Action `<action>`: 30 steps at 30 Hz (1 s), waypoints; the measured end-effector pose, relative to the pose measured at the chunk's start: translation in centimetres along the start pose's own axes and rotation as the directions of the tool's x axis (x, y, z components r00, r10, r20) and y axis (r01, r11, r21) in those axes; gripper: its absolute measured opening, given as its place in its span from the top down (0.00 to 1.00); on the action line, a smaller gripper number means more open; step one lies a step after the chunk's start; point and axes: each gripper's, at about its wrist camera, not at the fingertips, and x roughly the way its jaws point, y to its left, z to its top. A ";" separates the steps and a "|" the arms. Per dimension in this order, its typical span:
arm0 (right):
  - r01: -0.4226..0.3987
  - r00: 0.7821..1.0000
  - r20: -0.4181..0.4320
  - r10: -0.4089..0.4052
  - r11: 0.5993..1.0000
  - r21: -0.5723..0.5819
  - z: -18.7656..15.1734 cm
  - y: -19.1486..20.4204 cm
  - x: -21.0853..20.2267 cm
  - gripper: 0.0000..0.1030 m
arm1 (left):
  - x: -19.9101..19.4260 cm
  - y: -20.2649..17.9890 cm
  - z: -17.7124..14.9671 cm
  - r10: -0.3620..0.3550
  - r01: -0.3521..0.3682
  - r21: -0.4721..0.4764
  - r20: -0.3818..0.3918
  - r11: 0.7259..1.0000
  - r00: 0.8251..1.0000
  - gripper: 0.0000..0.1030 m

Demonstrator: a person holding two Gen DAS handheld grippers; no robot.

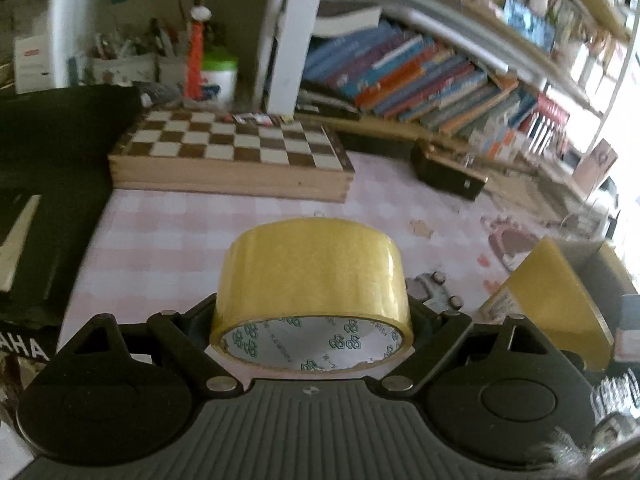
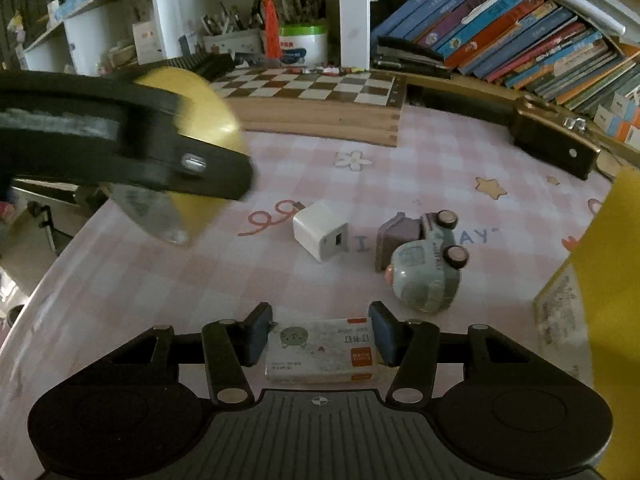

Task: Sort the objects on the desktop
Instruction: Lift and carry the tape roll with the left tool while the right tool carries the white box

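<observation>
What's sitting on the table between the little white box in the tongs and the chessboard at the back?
A white charger cube and a tipped toy car, on the right wrist view.

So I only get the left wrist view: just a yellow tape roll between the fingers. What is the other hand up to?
Observer: The right fingers sit against both sides of a small white box lying on the table.
Visitor: And the grey thing poking out behind my roll?
Observer: A toy car, tipped on its side, just beyond that box.
Visitor: Is my roll resting on the table?
Observer: It looks lifted: from the right wrist view it hangs in the air, clamped in the left fingers.
</observation>
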 end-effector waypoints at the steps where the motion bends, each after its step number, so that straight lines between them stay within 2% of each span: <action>1: -0.002 1.000 0.006 0.002 1.000 0.000 0.0 -0.1 -0.5 0.48 | -0.8 0.1 -0.1 -0.001 0.001 -0.010 0.010 1.000 1.000 0.14; 6: -0.003 0.998 0.062 0.003 1.000 -0.005 0.2 -0.5 -3.8 0.48 | -4.5 0.6 -0.9 -0.010 0.014 -0.072 0.052 0.997 0.999 0.14; 15: 0.028 0.983 0.179 -0.031 0.999 0.019 -0.5 -1.6 -10.9 0.48 | -10.2 0.2 -3.1 -0.046 0.058 -0.094 0.121 0.994 0.992 0.14; 23: 0.060 0.984 0.163 -0.067 0.997 0.046 -3.2 -0.8 -13.9 0.48 | -12.9 -0.4 -5.5 -0.088 0.099 -0.085 0.125 0.991 0.988 0.14; 30: 0.066 0.984 0.161 -0.075 0.996 0.060 -5.5 0.6 -16.6 0.48 | -16.0 -0.9 -7.9 -0.098 0.105 -0.057 0.114 0.993 0.989 0.14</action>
